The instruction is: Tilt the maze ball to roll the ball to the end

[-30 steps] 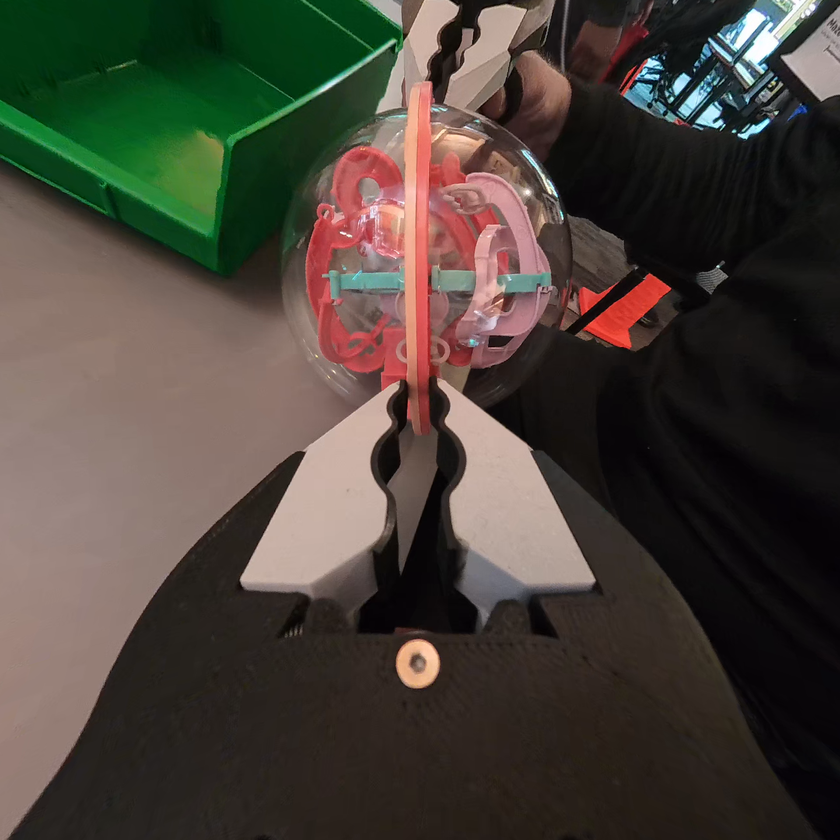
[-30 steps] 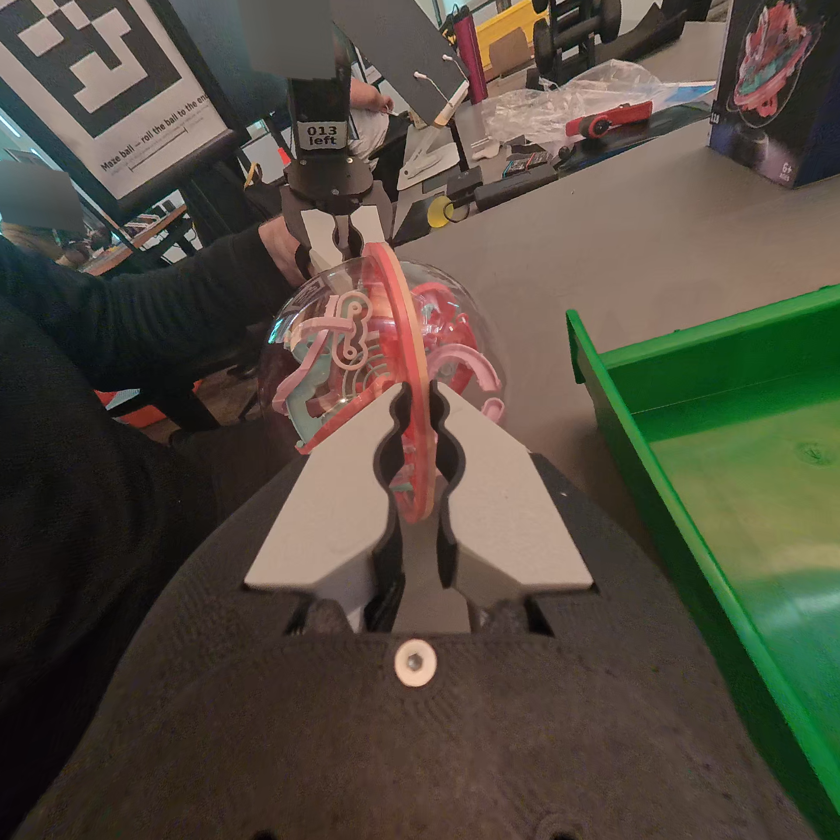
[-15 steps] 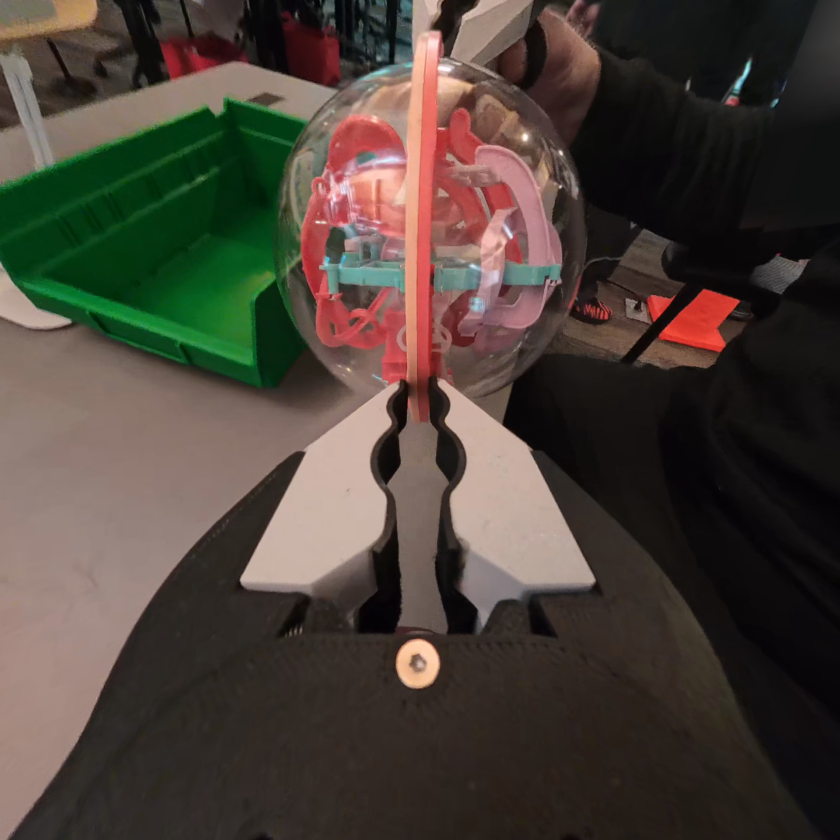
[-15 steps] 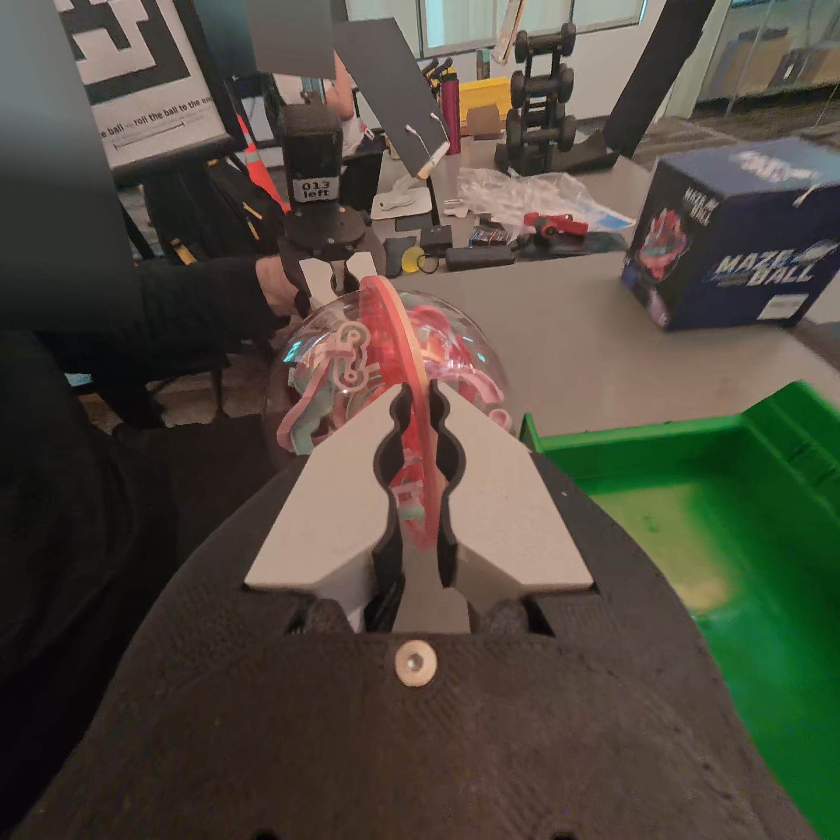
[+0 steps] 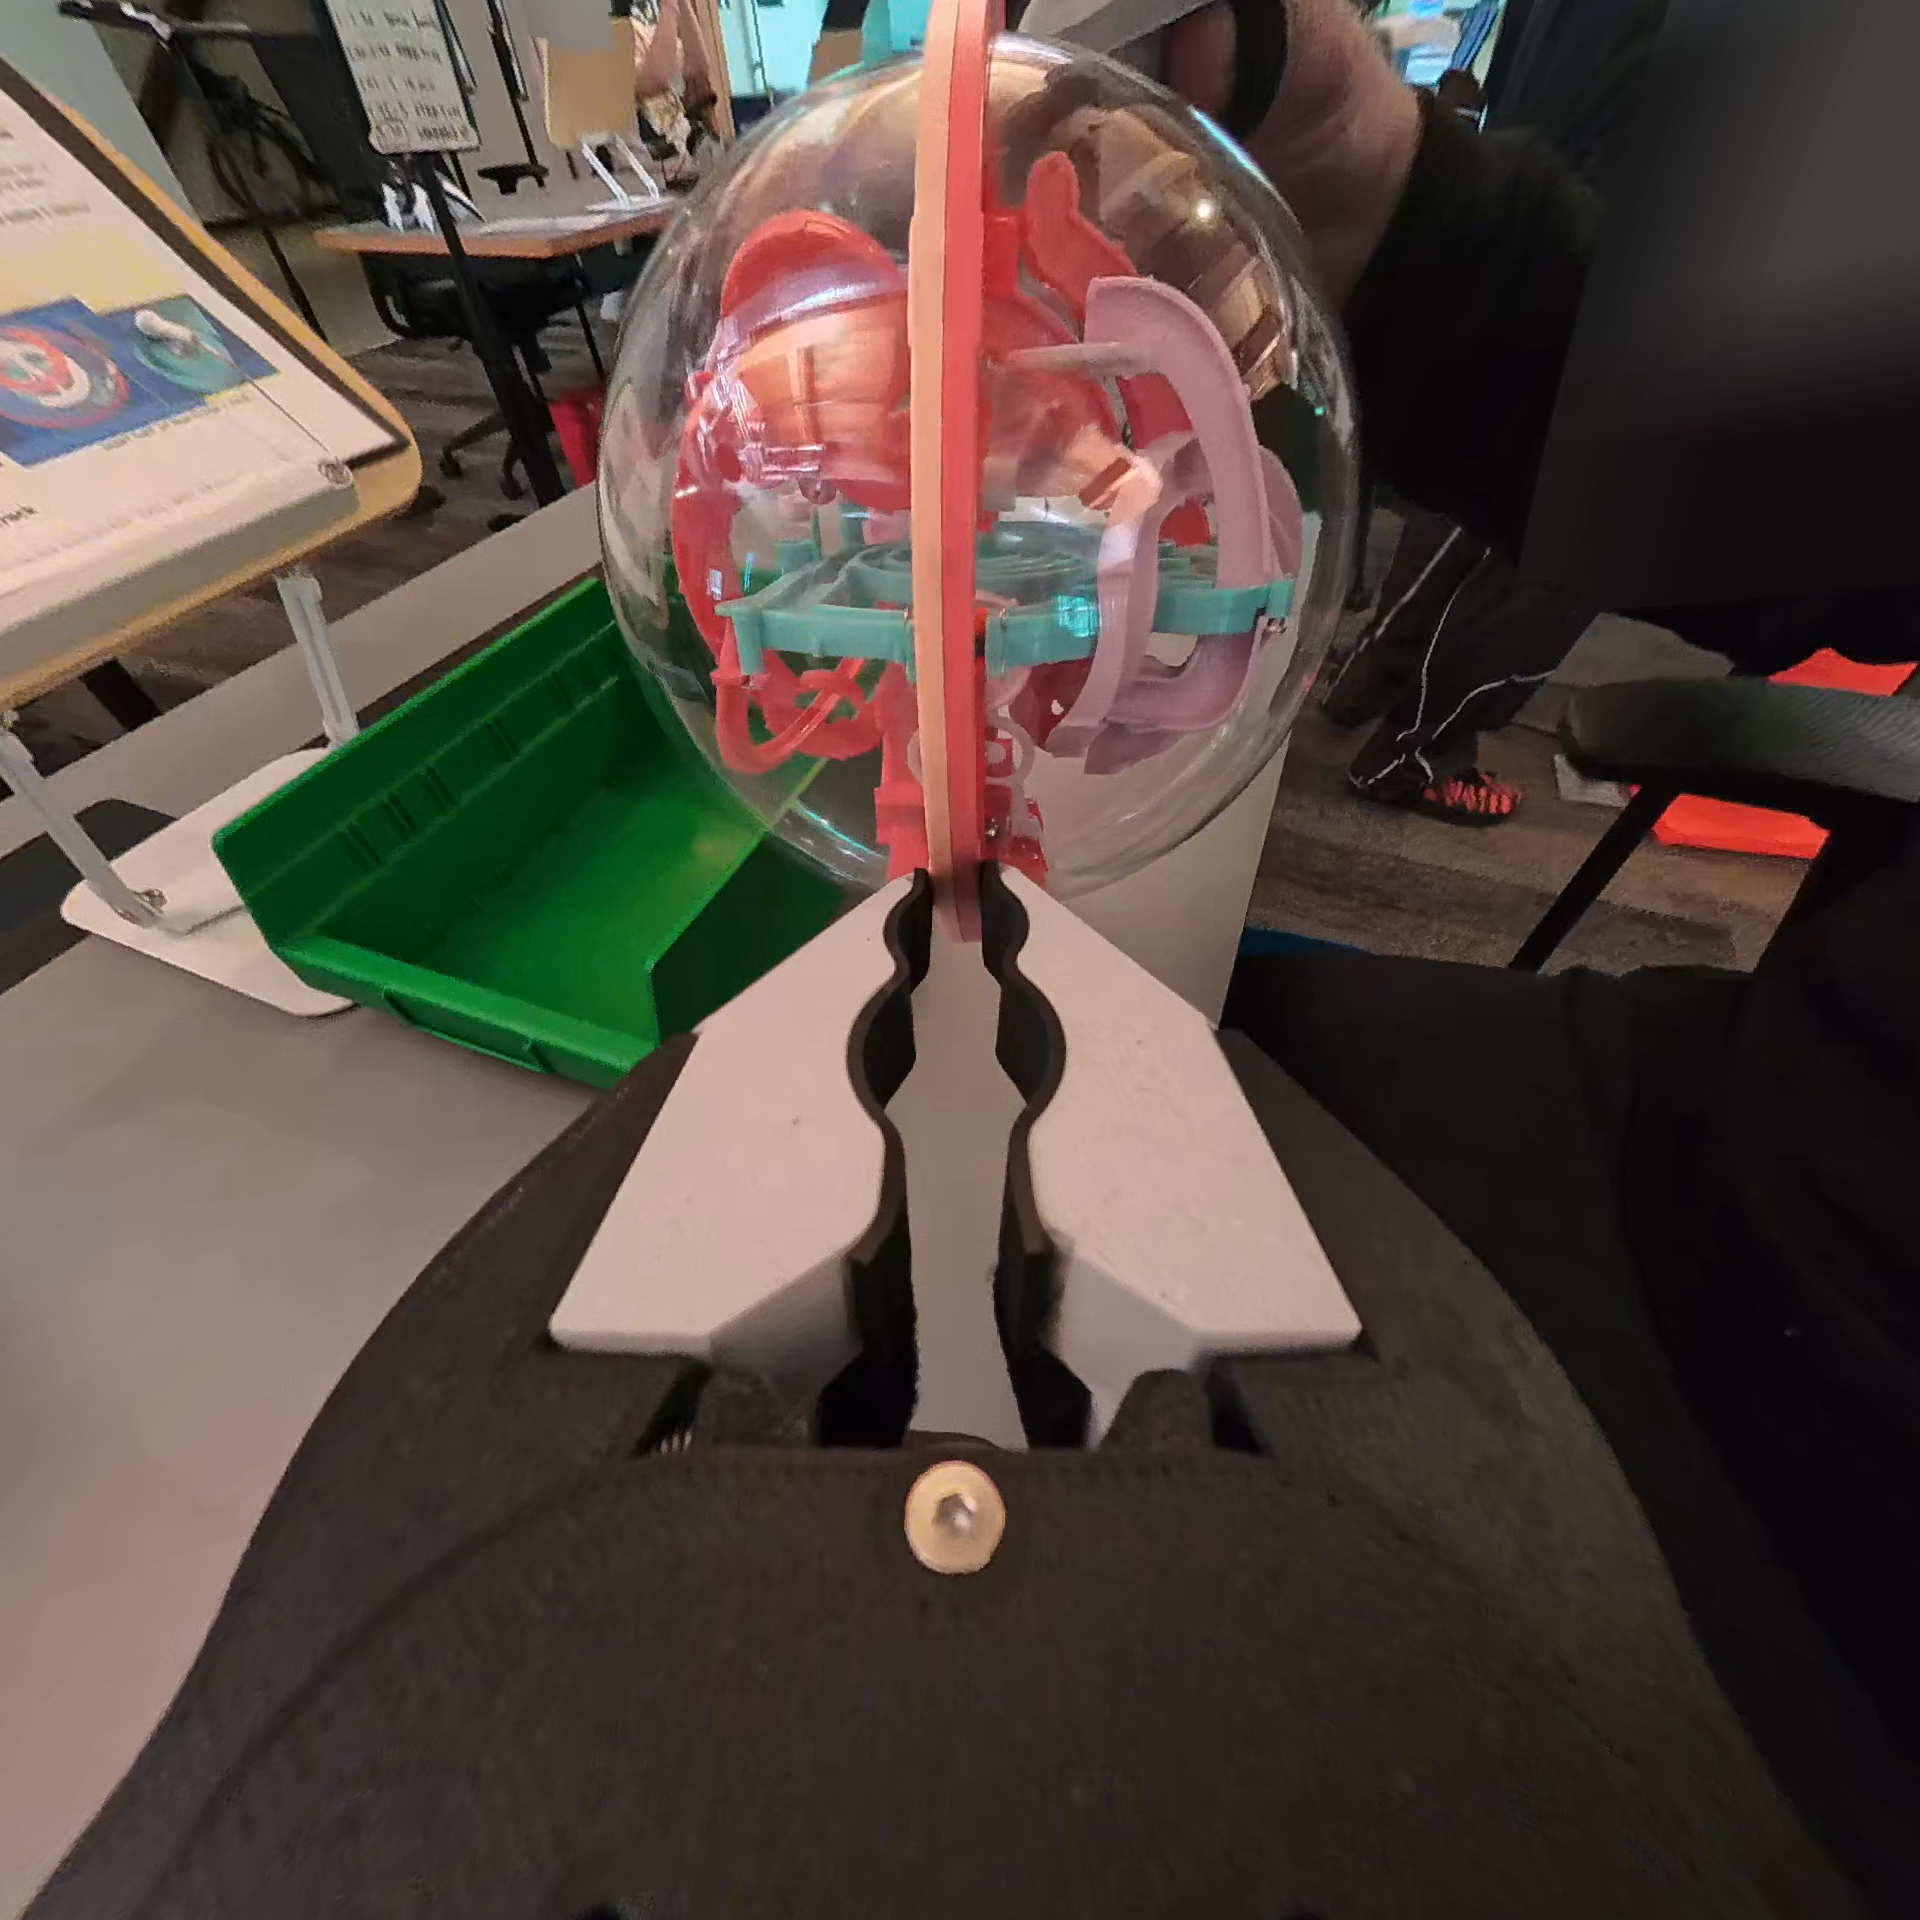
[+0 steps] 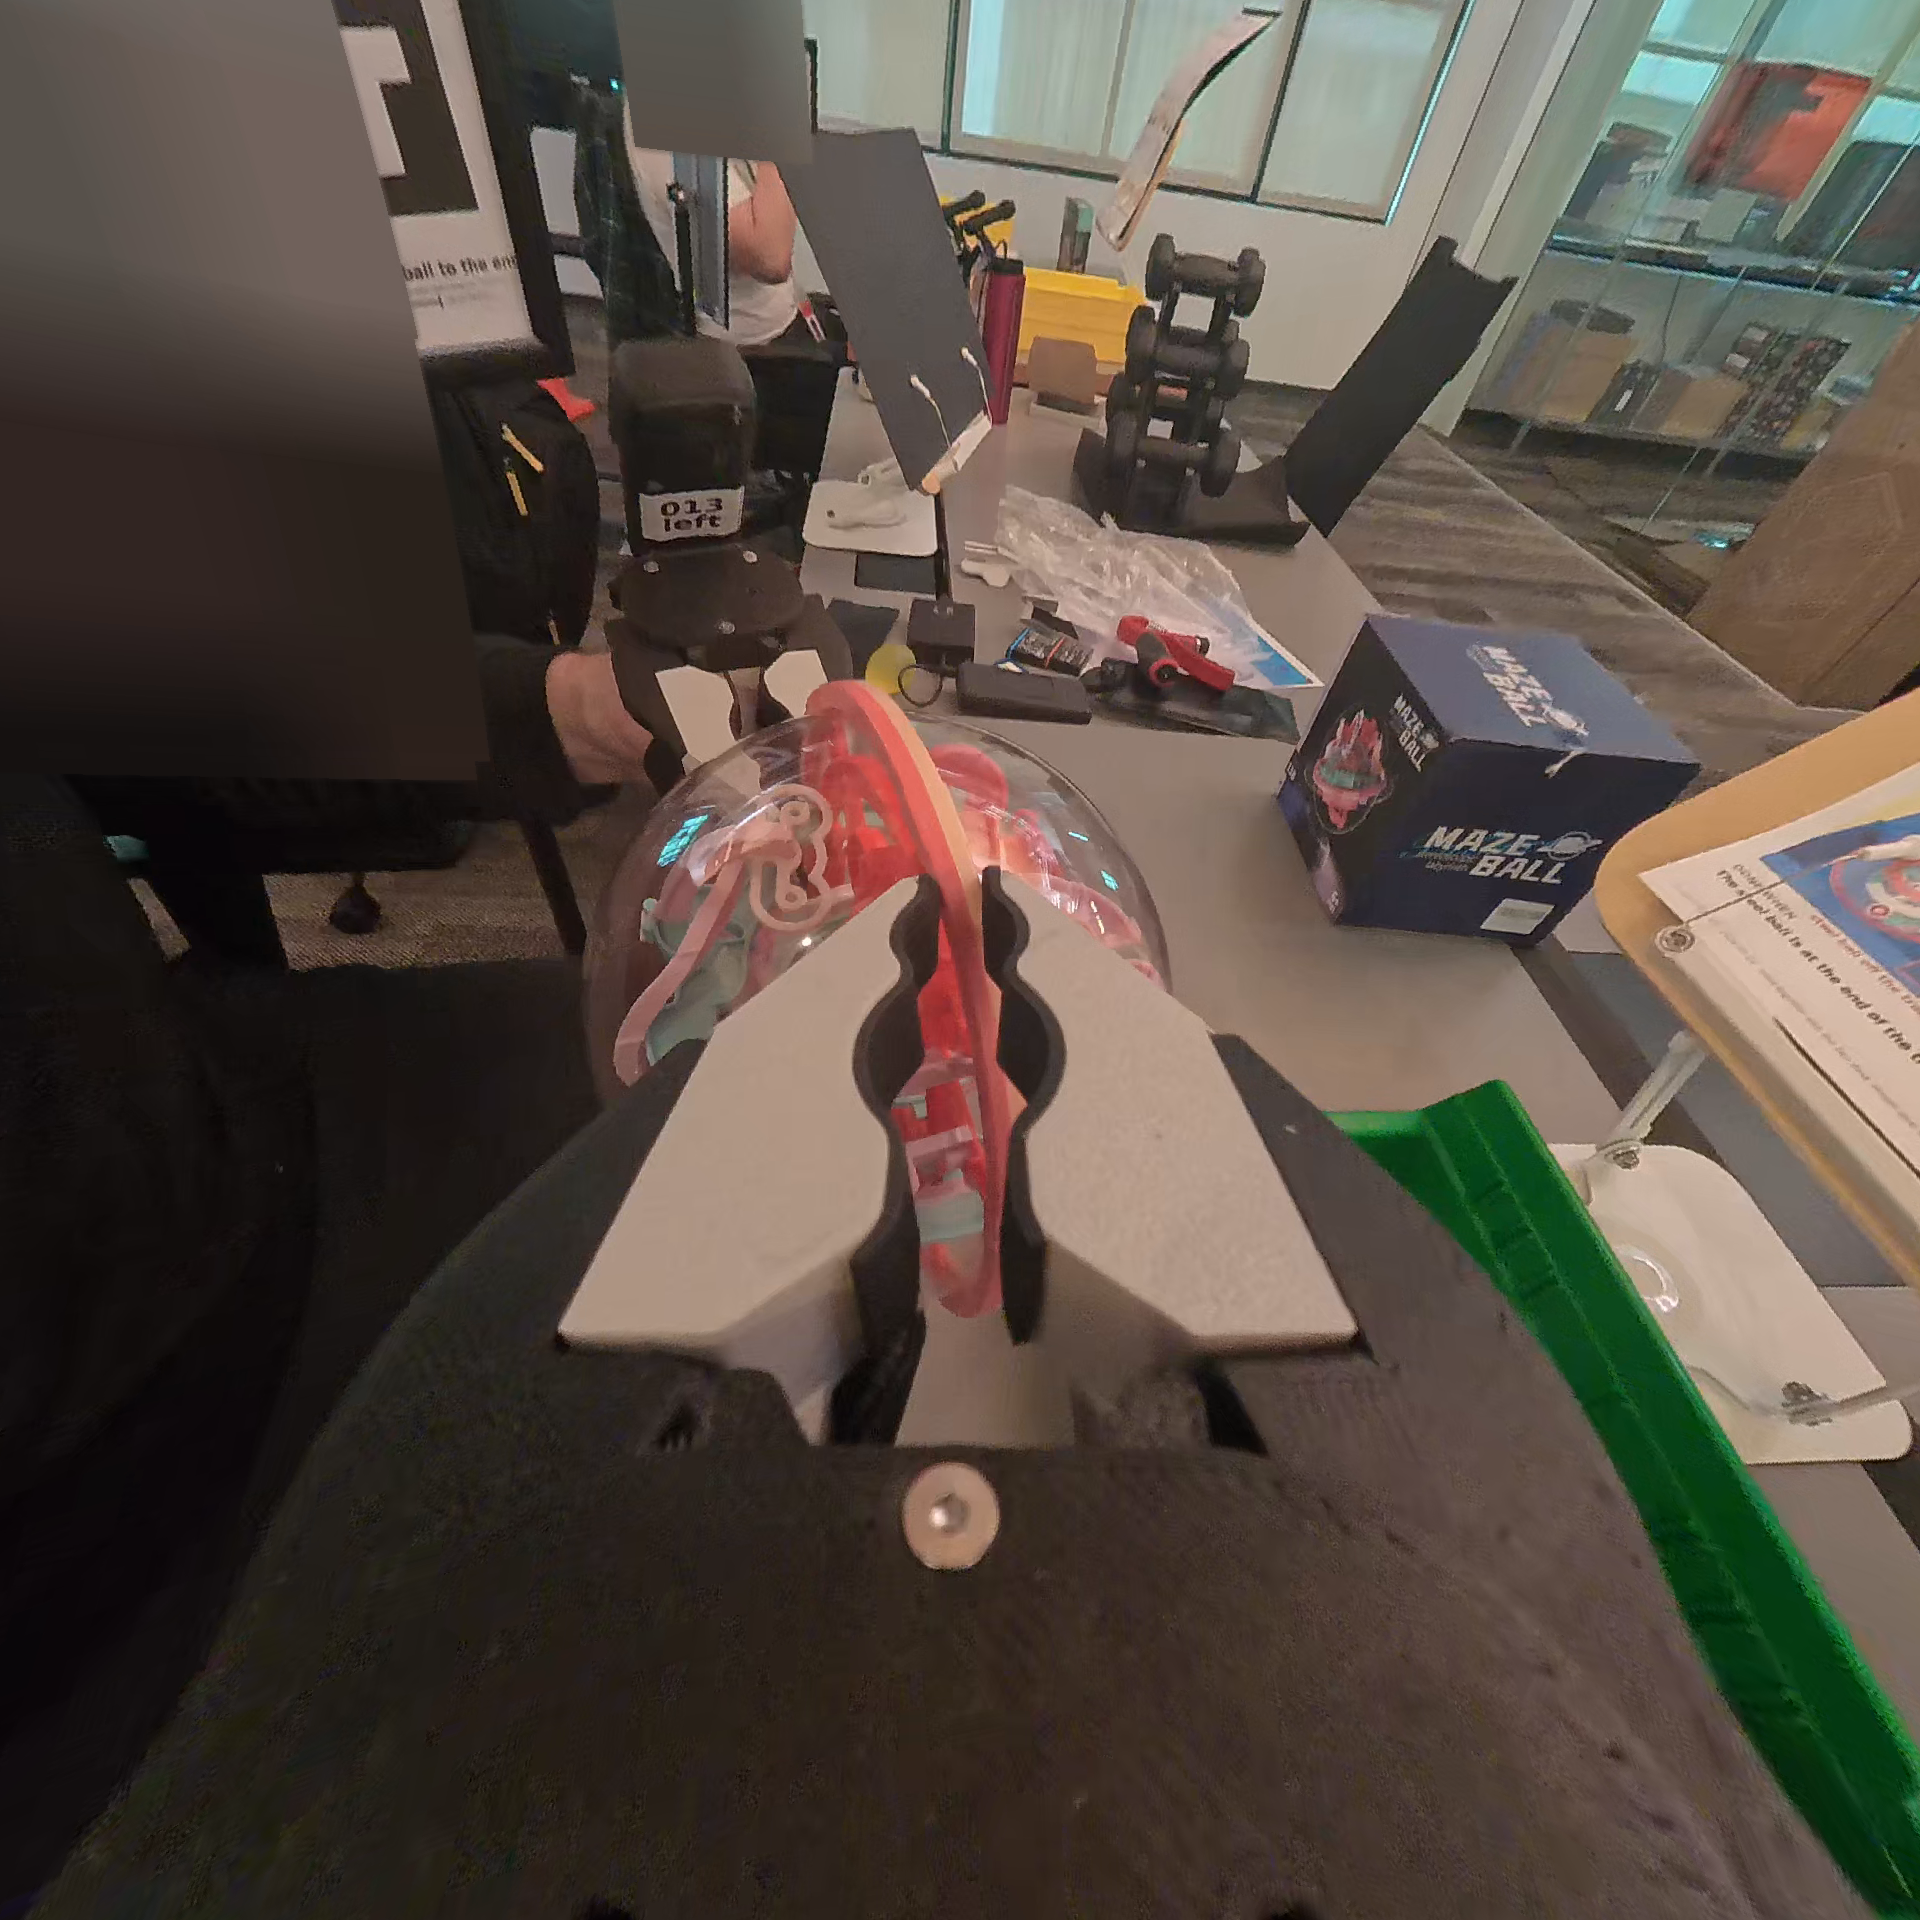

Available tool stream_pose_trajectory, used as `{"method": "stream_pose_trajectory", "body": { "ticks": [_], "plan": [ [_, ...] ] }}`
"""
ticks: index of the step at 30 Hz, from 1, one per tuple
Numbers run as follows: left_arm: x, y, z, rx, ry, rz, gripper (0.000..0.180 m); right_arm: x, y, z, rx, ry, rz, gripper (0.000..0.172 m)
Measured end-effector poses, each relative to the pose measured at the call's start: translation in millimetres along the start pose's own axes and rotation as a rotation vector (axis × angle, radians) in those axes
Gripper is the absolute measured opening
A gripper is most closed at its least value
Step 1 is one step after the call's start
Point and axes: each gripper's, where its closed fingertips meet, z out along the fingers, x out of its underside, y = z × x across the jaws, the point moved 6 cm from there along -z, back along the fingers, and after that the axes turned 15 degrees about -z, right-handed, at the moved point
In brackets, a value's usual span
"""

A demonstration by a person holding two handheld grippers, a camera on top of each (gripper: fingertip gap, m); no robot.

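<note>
Left hand-held gripper (image 5: 951, 883) and right hand-held gripper (image 6: 951, 883) each pinch the clear maze ball's (image 5: 977, 457) red rim, above the grey tabletop (image 5: 208, 1195).

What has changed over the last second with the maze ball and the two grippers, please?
The maze ball has been lifted and tipped: the green bin now shows lower behind it, with more of the room in view. Unchanged: the left gripper and right gripper stay clamped on its pink rim from opposite sides.

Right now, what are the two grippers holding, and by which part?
Both hold the clear maze ball by its pink rim: left gripper and right gripper pinch it at opposite sides.
</note>
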Motion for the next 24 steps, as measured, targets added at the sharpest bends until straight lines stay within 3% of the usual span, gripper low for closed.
{"method": "stream_pose_trajectory", "body": {
  "ticks": [11,24],
  "plan": [
    [-6,-12,12,0.183,-0.096,-0.208,0.007,-22,-7,-12,-0.009,0.060,0.089,0.007],
    [28,-16,41,0.386,-0.164,-0.566,0.006,15,-19,-9,-0.053,0.097,0.312,0.007]
  ]
}}
